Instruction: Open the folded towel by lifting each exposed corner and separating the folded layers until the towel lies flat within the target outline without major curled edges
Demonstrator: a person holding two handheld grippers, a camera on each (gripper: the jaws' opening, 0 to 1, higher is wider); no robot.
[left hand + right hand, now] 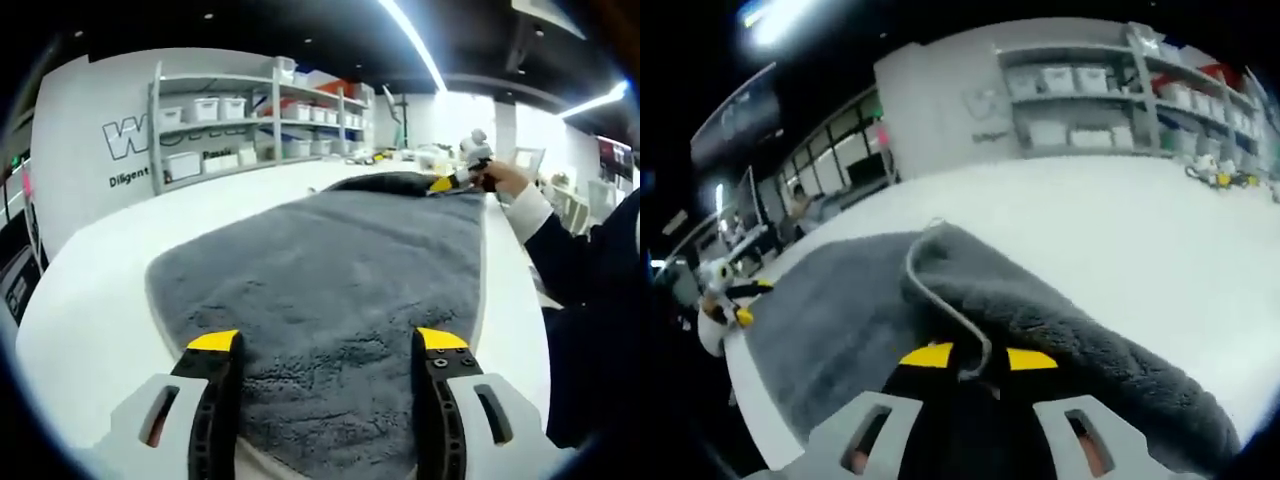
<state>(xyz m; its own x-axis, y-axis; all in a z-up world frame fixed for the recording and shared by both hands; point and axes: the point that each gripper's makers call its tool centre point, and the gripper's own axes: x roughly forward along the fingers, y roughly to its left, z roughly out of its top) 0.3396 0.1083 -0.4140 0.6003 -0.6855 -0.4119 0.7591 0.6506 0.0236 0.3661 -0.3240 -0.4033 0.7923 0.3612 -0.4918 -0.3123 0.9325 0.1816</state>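
I have the grey towel (330, 290) spread over the white worktop (90, 300), its far corner lifted and rolled back so the layers can part. My right gripper (970, 357) is clamped on that corner's piped edge, jaws nearly together. My left gripper (328, 340) hangs wide open over the near edge, jaws straddling the cloth, gripping nothing.

Towel (340, 290) spread on the table (90, 300) — shelves (260, 115) behind, beyond the table's far edge.
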